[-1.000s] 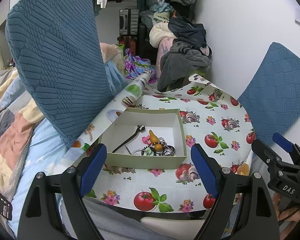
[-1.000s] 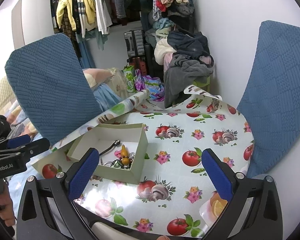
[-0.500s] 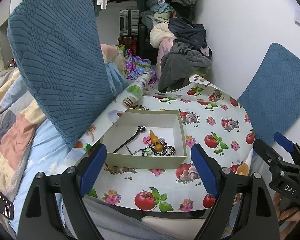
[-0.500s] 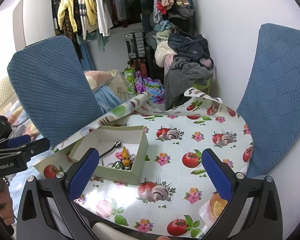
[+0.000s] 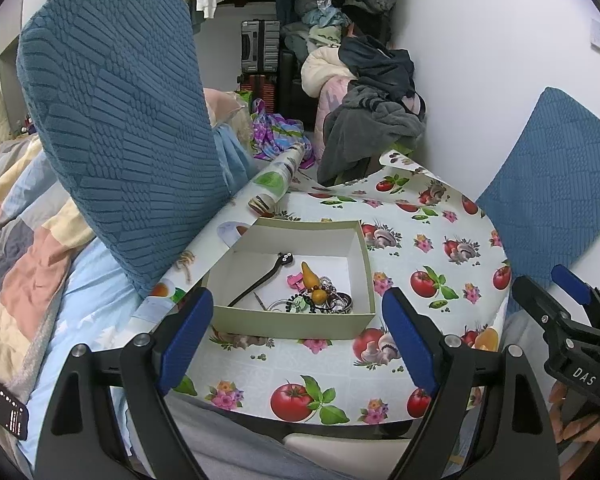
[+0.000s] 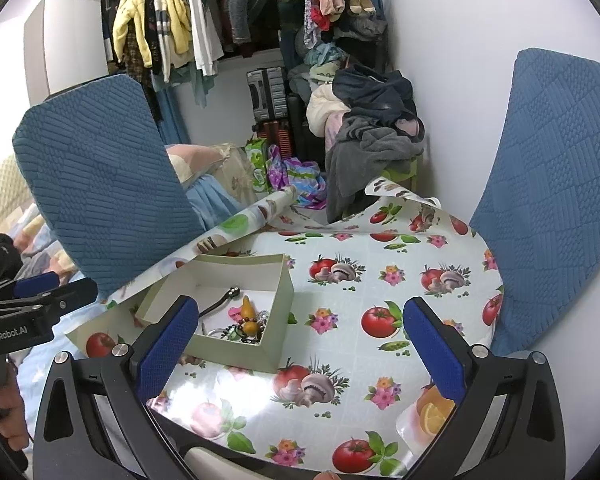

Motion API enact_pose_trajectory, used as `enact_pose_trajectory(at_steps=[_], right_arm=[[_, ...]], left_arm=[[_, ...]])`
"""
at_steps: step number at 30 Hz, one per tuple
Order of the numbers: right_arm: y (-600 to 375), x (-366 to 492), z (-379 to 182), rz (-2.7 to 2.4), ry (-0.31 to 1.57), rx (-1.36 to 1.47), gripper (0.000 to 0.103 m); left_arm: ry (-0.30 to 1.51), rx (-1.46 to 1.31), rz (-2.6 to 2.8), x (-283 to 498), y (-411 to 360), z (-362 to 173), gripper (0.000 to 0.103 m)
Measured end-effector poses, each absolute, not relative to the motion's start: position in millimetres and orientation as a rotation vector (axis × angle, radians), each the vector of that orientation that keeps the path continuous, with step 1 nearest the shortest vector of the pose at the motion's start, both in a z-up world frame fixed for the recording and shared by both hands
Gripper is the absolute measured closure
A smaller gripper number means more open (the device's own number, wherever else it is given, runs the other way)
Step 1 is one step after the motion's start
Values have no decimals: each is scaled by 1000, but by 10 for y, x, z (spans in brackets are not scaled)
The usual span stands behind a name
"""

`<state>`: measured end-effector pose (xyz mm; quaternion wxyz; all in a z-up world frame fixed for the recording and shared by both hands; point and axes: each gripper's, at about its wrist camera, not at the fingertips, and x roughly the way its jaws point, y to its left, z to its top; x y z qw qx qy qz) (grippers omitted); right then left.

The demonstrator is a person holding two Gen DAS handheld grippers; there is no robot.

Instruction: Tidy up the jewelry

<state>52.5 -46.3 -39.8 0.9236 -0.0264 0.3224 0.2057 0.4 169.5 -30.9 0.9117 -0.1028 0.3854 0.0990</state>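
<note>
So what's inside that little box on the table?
The box holds a long black hairpin, a yellow pear-shaped bead, something small and pink, and a tangle of rings and beads. Anything under that tangle is hidden.

You have one box (image 5: 292,322), two blue chairs (image 5: 116,128), two grippers (image 5: 298,336), one suitcase (image 5: 260,46).

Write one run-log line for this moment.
left gripper: open, empty | right gripper: open, empty | shallow pale-green cardboard box: jewelry inside | phase: approach

Bright, even light, sharp, fisheye-bent edges
</note>
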Motion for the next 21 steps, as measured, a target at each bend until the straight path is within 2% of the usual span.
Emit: enact_pose_trajectory(at_steps=[21], right_arm=[[-487,571,-413,416,674,-59,0]], left_arm=[[805,-203,197,22,1633,-333,15]])
